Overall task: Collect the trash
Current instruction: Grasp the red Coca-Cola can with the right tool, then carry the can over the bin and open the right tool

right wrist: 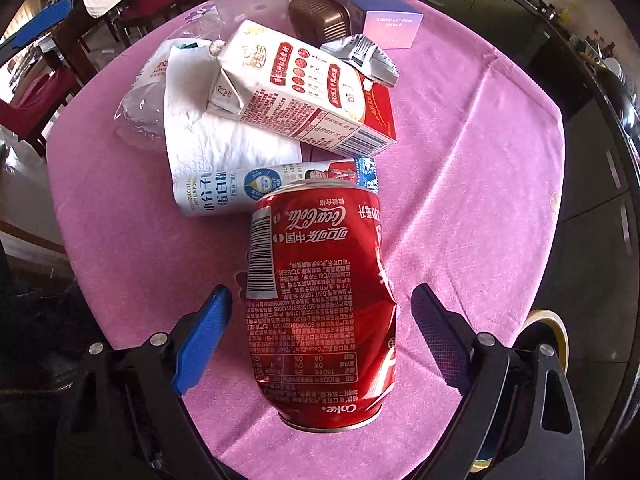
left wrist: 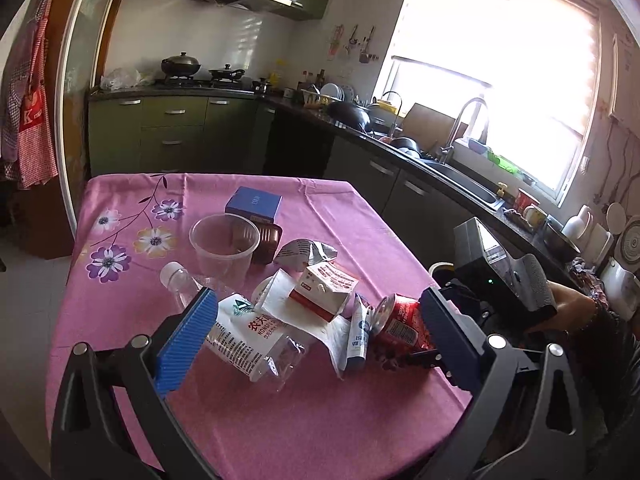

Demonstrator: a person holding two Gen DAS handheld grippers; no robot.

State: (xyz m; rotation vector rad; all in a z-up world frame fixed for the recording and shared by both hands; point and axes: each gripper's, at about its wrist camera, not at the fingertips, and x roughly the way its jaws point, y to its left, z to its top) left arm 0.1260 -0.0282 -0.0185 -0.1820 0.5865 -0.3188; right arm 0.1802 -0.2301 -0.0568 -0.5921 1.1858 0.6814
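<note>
Trash pile waiting on the pink table (right wrist: 460, 184)

I am holding my right gripper (right wrist: 322, 322) spread around the dented can (right wrist: 320, 300), pads clear; my left gripper (left wrist: 320, 328) is gaping too.

Green kitchen cabinets (left wrist: 172, 136), bright blinded window (left wrist: 500, 92), white tiled wall (left wrist: 192, 32).

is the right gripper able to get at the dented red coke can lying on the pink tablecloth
Probably yes: the right gripper is open with the dented red coke can lying between its blue pads, neither touching, nothing blocking.
</note>
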